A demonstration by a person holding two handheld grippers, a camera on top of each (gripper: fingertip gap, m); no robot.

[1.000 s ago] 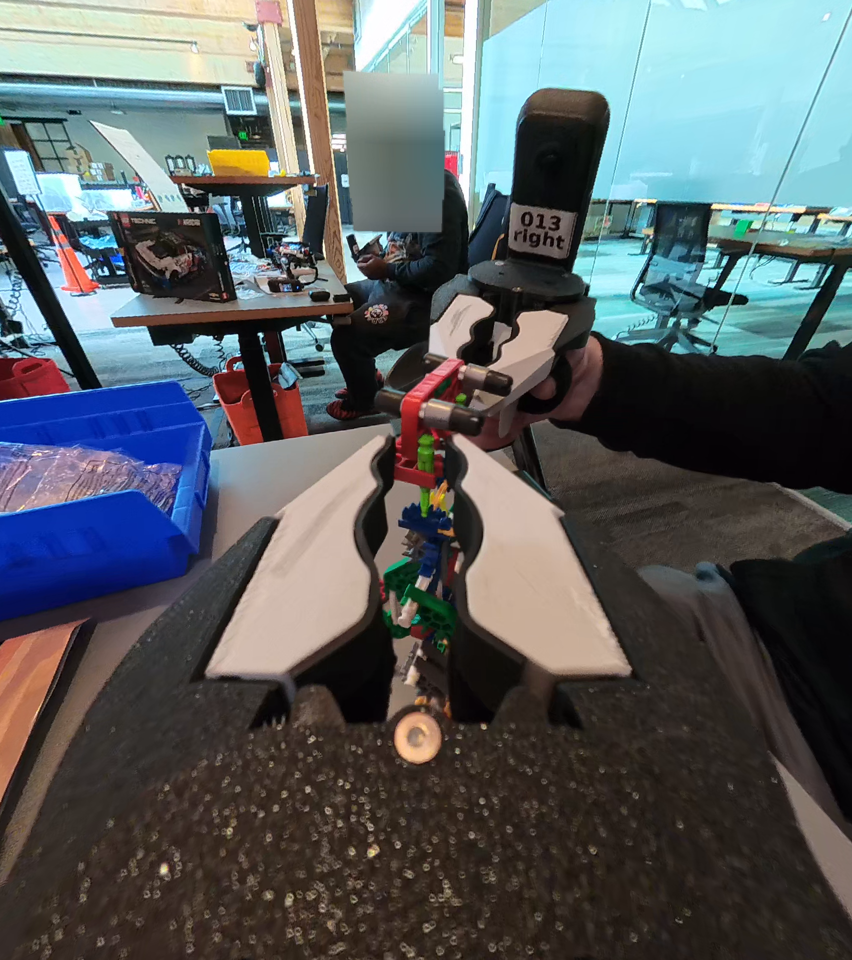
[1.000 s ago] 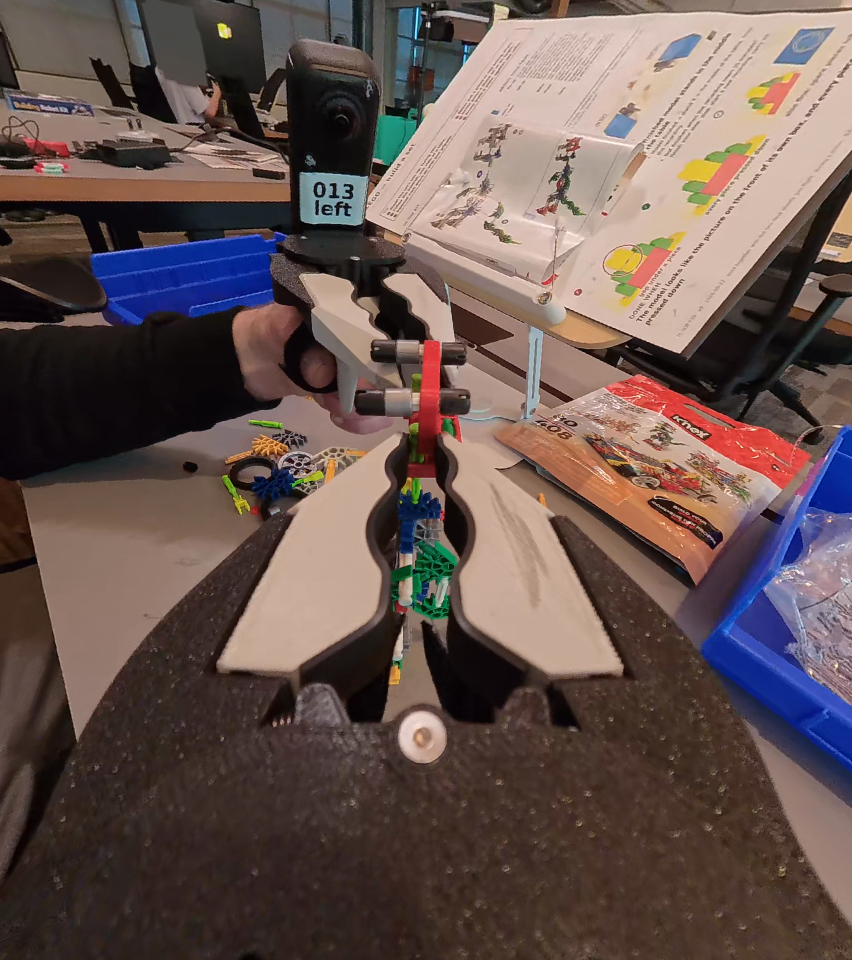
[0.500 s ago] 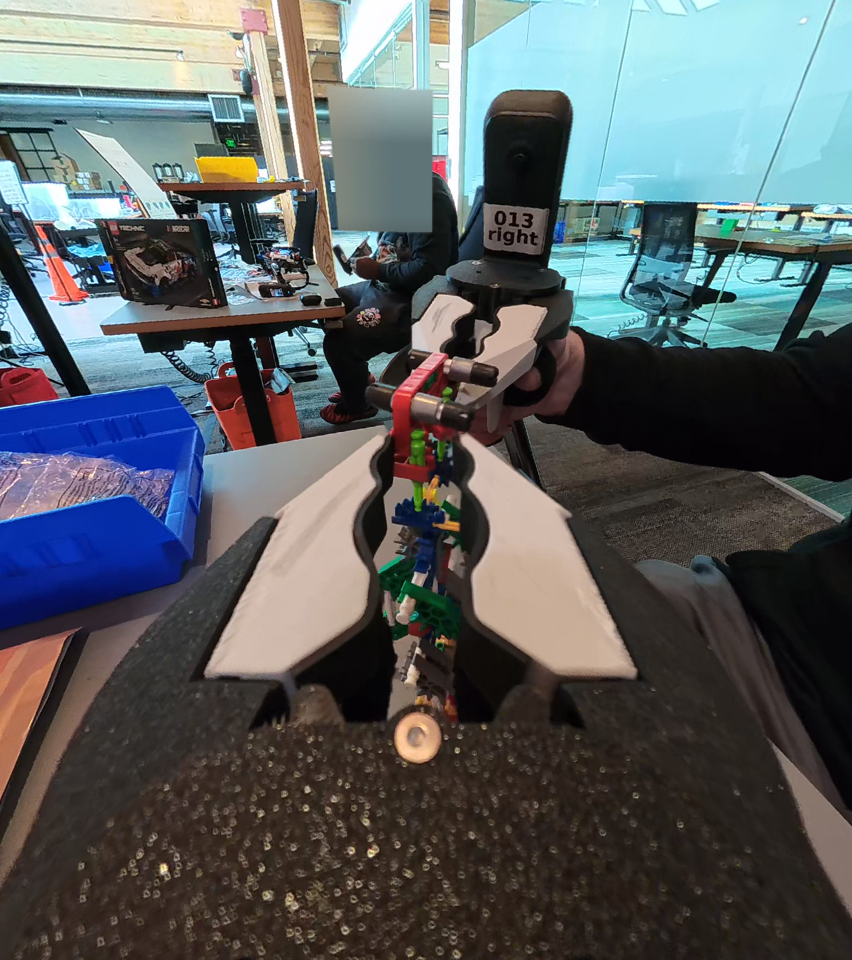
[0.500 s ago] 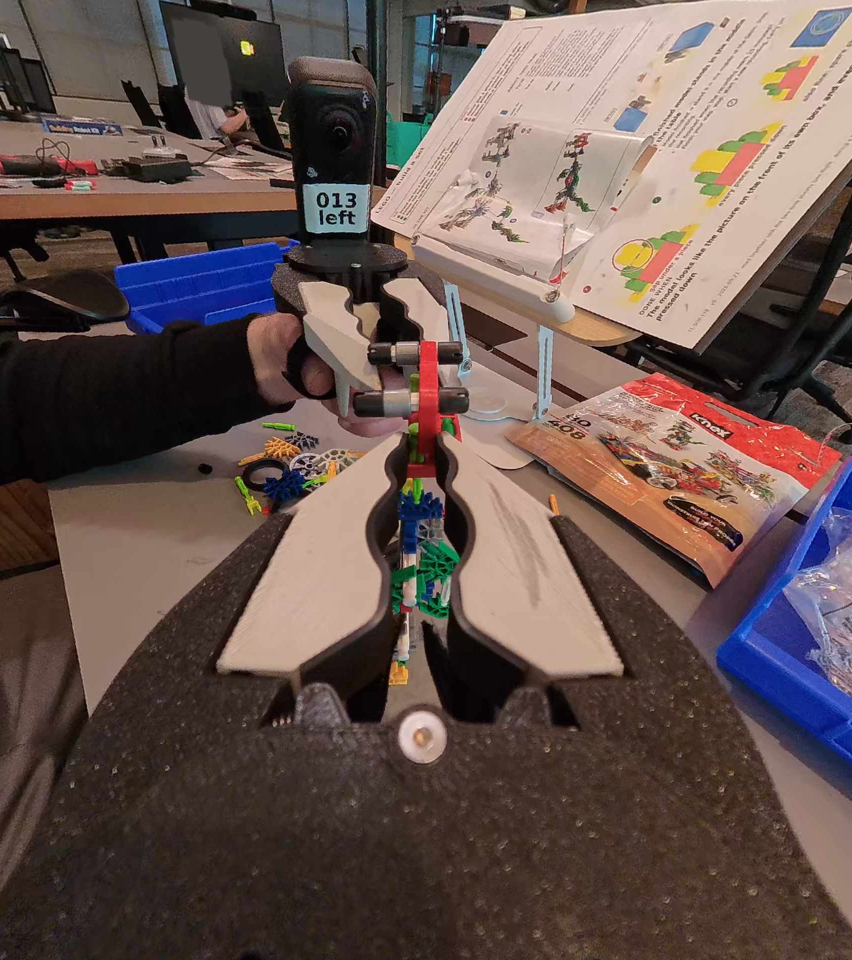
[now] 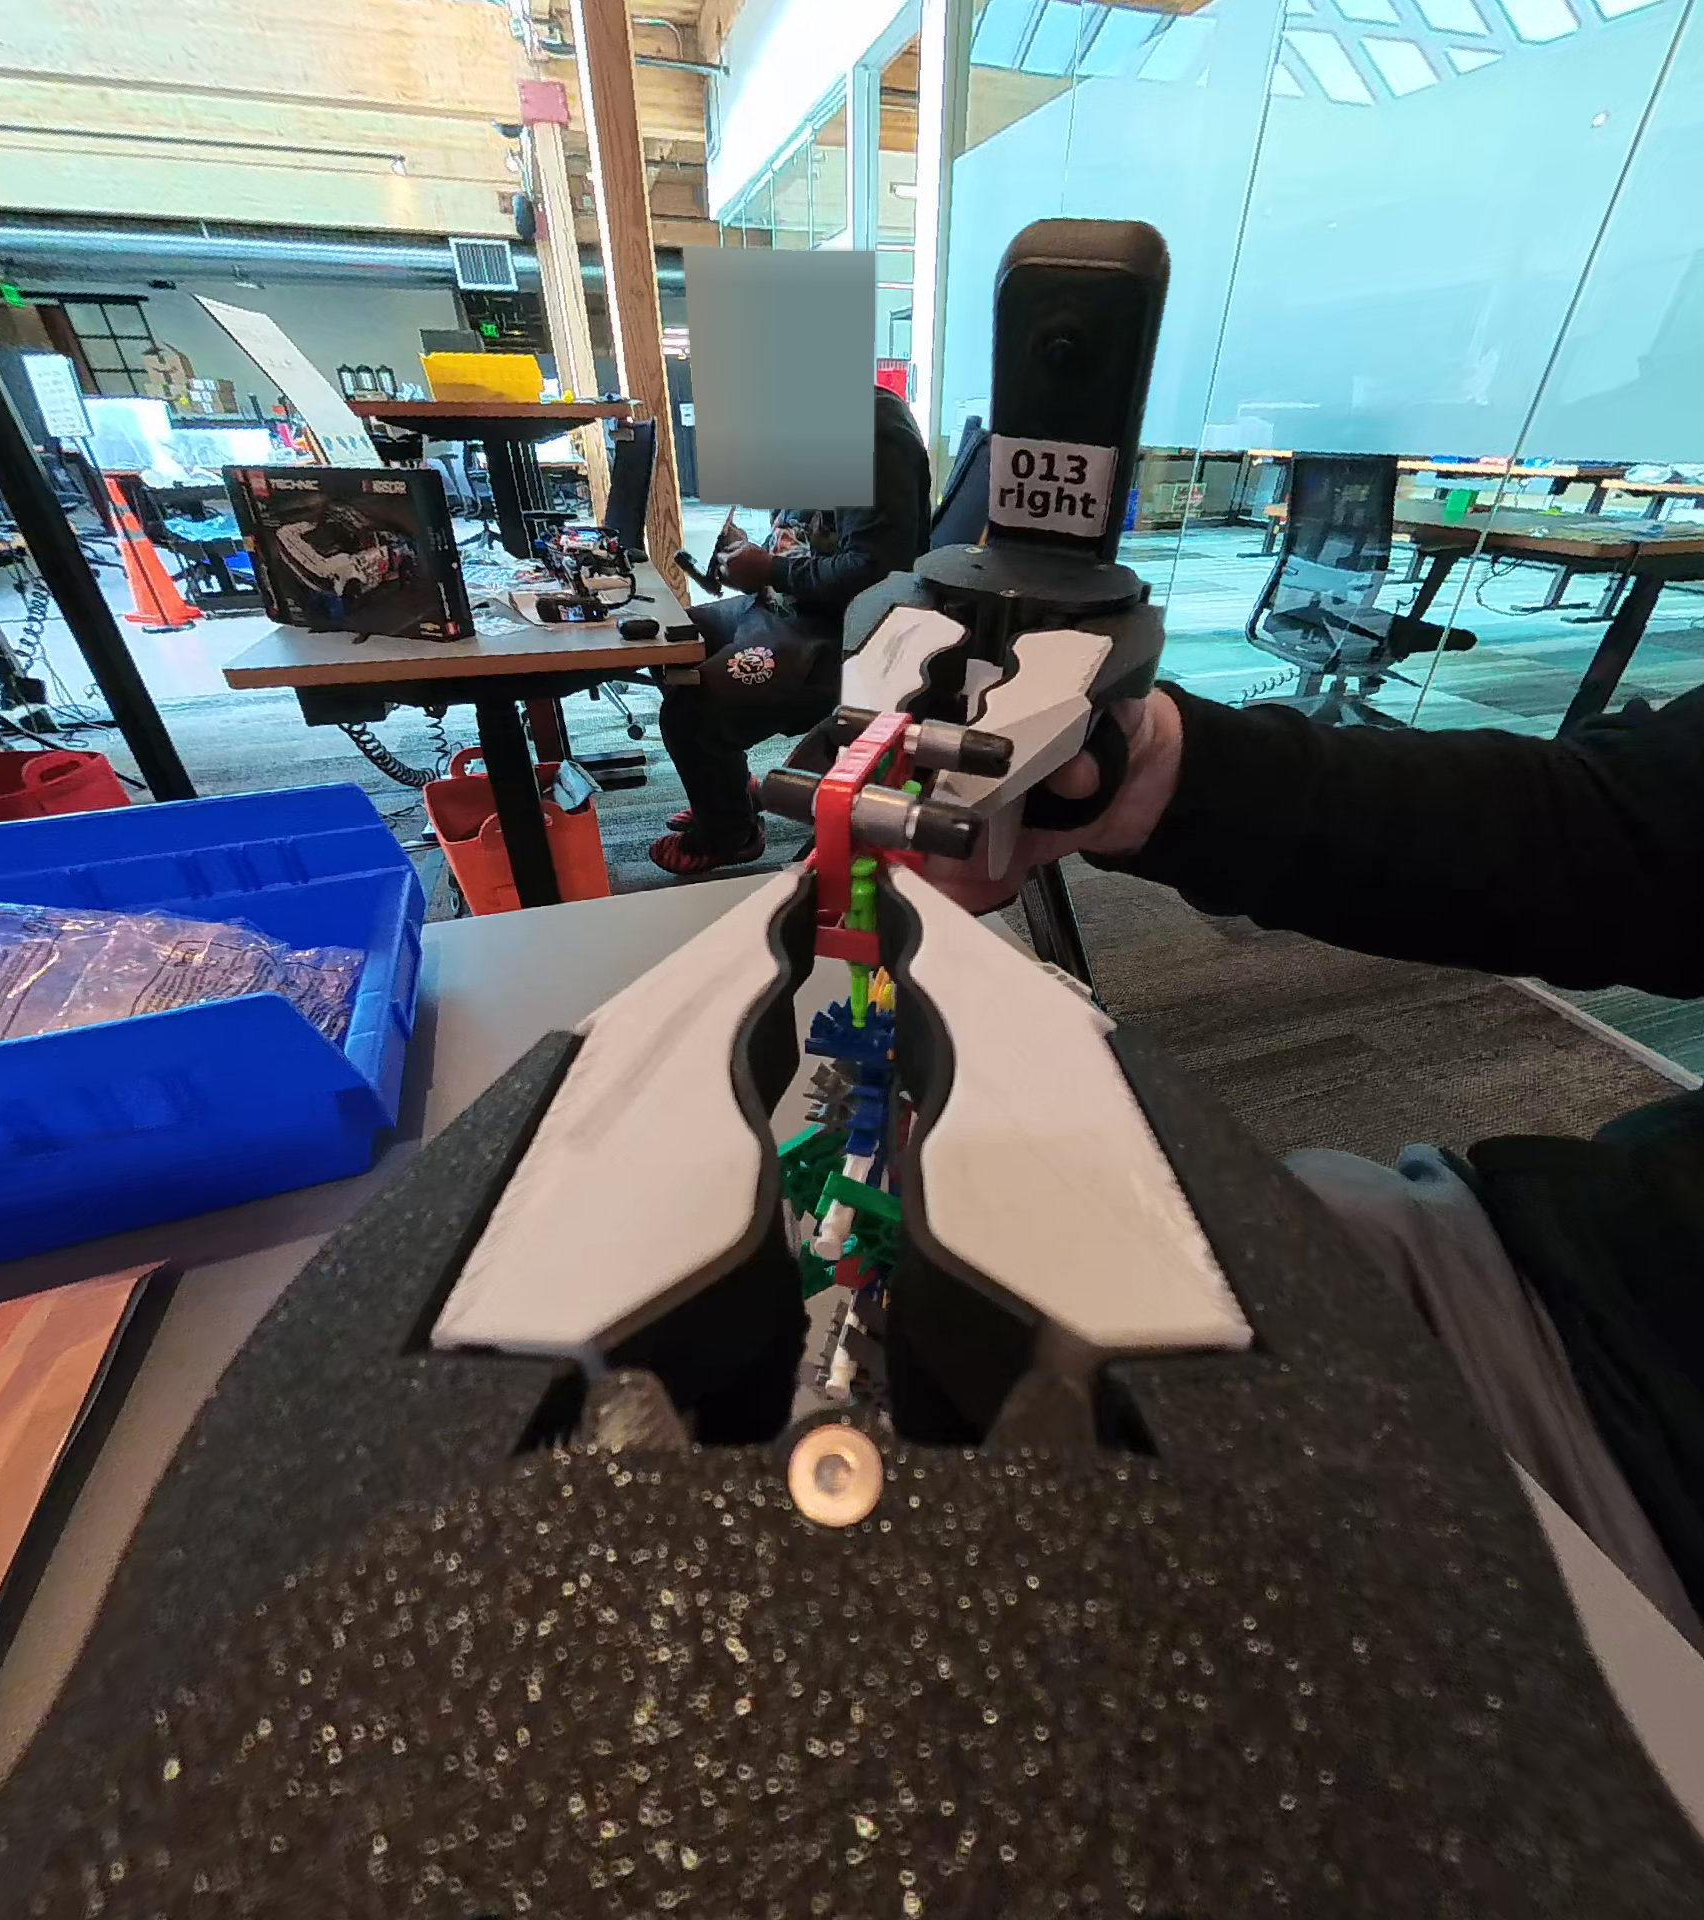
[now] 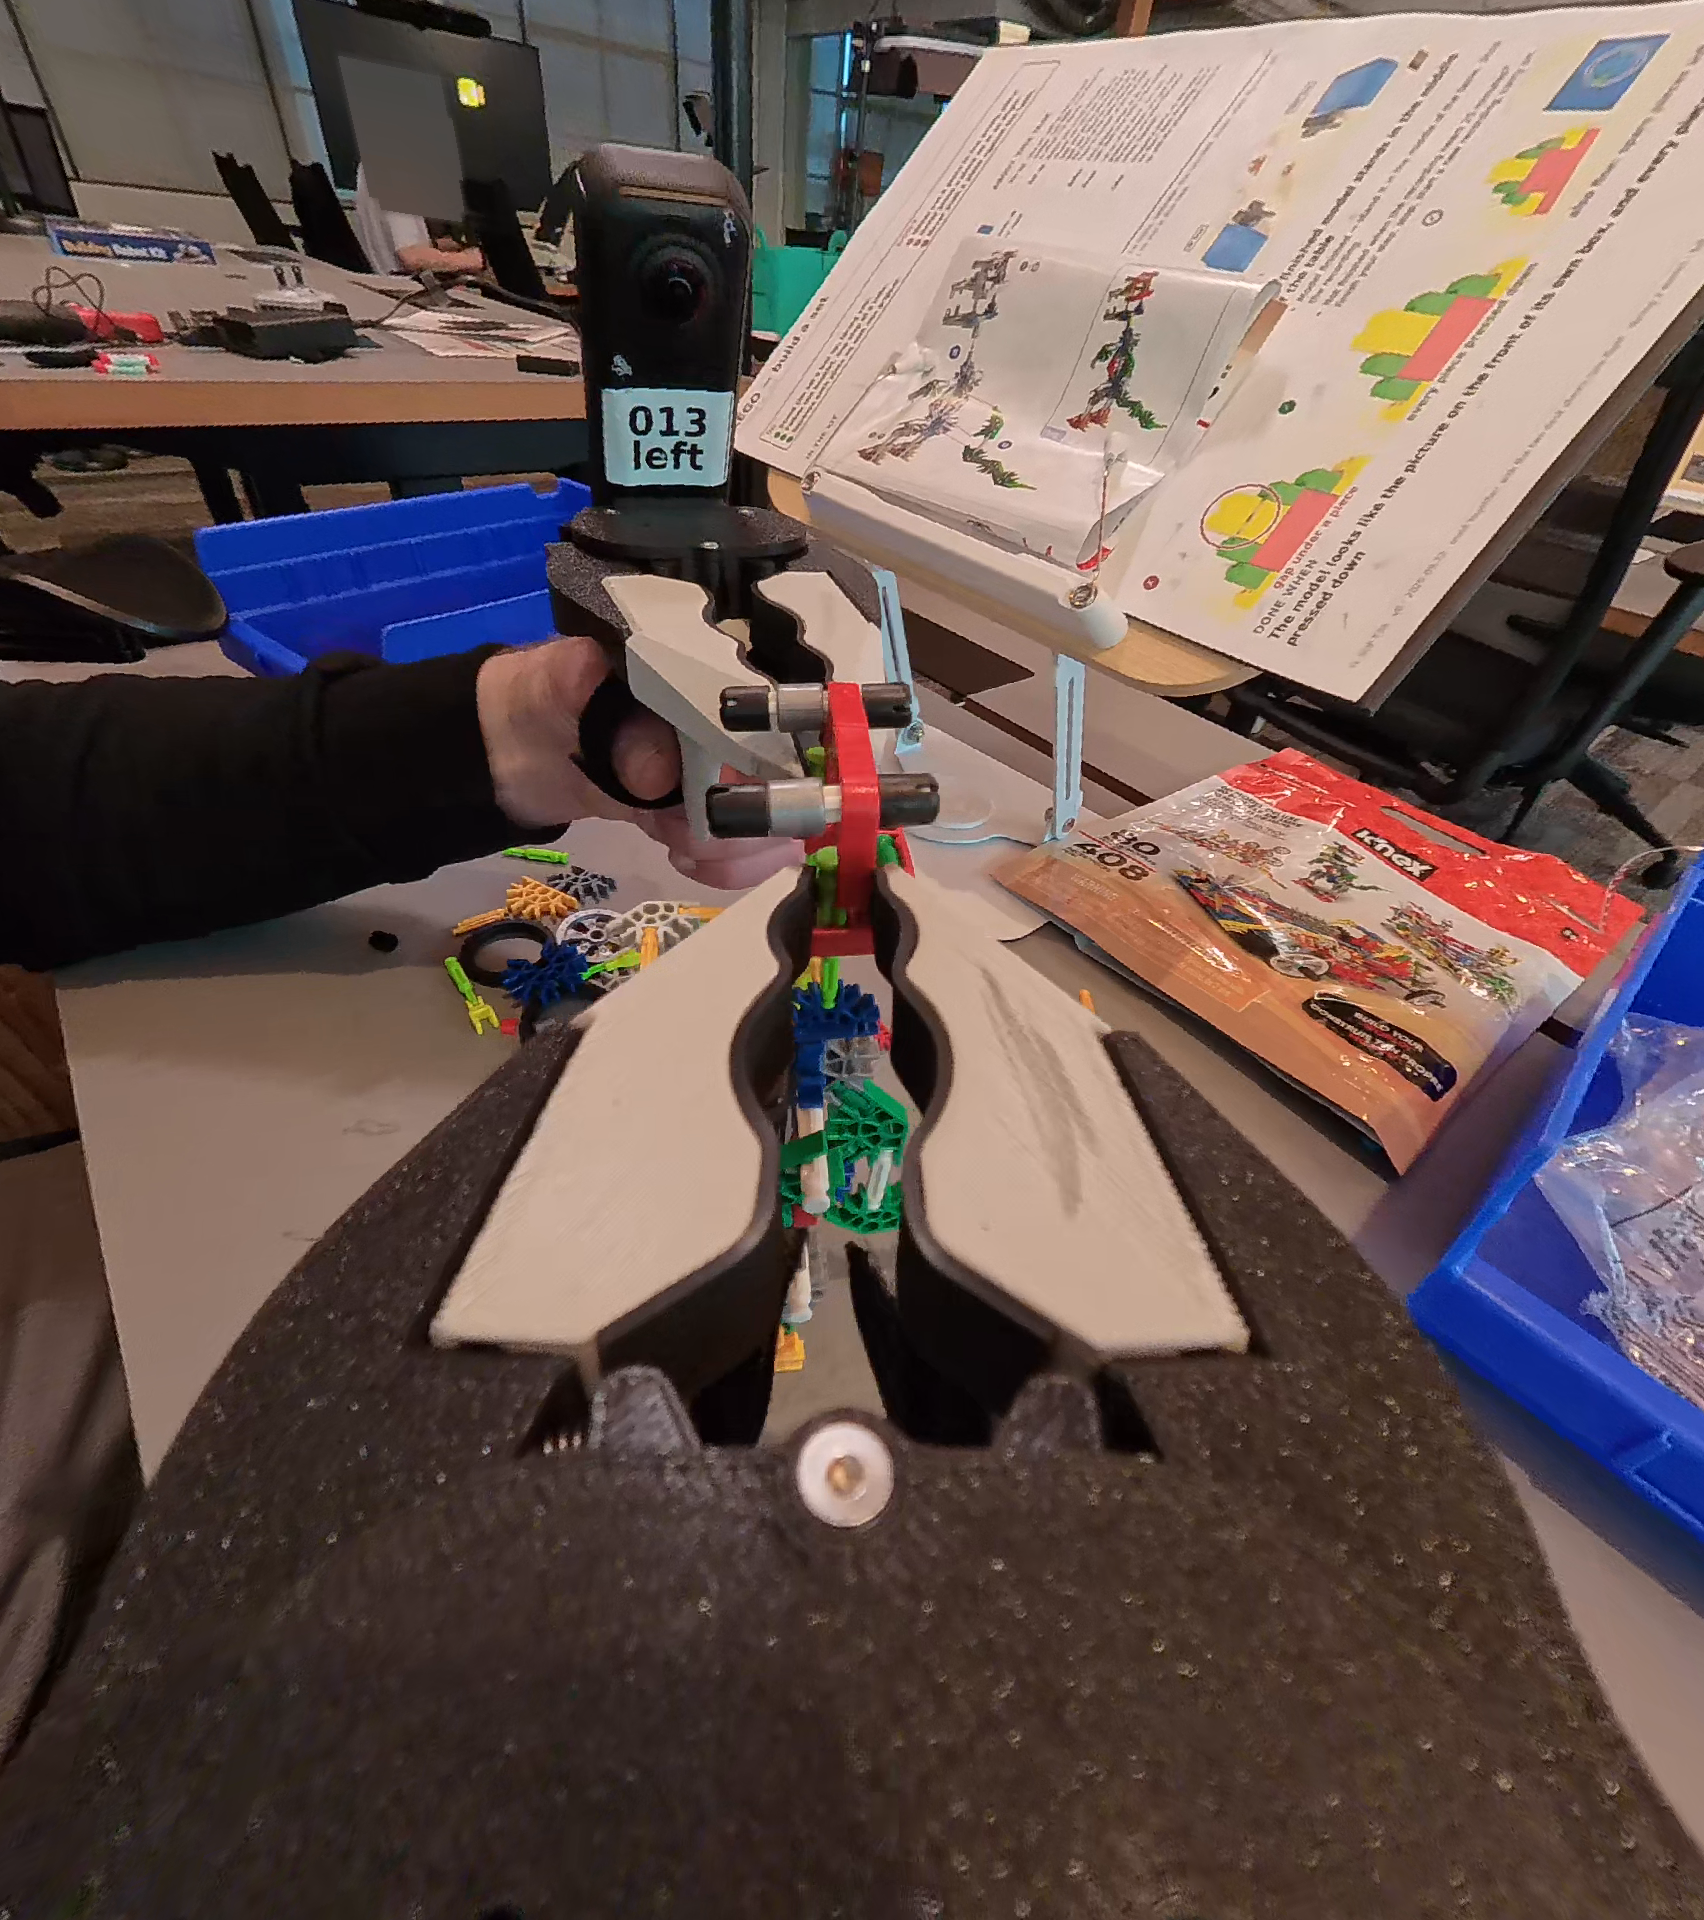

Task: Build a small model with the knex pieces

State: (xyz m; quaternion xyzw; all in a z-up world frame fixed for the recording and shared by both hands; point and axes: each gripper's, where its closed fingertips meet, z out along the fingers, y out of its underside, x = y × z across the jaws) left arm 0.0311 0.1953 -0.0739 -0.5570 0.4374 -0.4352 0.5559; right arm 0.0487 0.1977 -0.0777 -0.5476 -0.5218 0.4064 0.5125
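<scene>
- Left wrist view: left gripper (image 5: 853, 914), centre frame, has its jaws closed on the red frame of the toy model (image 5: 853, 1101). Right gripper (image 5: 941, 769), upper centre, faces it. Blue bin (image 5: 152, 1122) sits at left.
- Right wrist view: right gripper (image 6: 843, 914), its jaws closed on the same red frame, centre frame above the counter (image 6: 235, 1101). Keeping both grips square would likely avoid twisting the model.

A blue bin (image 5: 141, 1091) filled with clear plastic bags (image 5: 100, 977) is seen on the grey table (image 6: 235, 1101), and a second blue bin (image 6: 380, 571) is set farther back. A red toy bag (image 6: 1315, 935) is laid flat beneath a tilted instruction board (image 6: 1347, 291). Loose small plastic pieces (image 6: 557, 935) are scattered on the table.
</scene>
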